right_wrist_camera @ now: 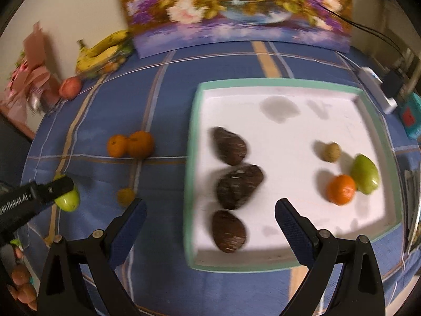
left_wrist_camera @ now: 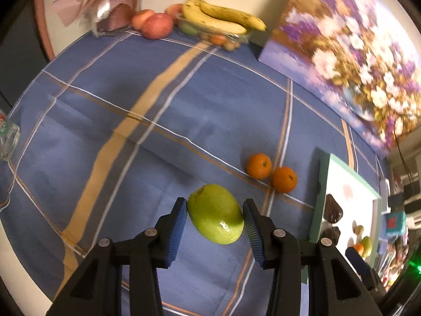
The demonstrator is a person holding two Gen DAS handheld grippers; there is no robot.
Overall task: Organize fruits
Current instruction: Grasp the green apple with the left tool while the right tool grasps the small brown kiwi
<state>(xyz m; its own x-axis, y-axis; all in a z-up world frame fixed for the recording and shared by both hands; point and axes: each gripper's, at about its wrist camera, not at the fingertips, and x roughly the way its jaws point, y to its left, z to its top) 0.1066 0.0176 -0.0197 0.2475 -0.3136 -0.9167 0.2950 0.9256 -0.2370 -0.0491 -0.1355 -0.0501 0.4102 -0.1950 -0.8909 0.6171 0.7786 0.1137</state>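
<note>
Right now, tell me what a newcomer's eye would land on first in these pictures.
Likely the green mango, sitting between the left gripper fingers on the blue plaid tablecloth, two oranges just beyond it. Next, the white tray ahead of the open right gripper, holding three dark brown fruits. A flower painting leans behind.

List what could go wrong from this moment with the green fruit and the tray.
1. The green mango sits between the left tool's pads, held near one end; smooth and rounded, it may slip or rotate.
2. The two oranges lie between mango and tray; a low carry could knock them.
3. Three dark fruits crowd the tray's near side.
</note>
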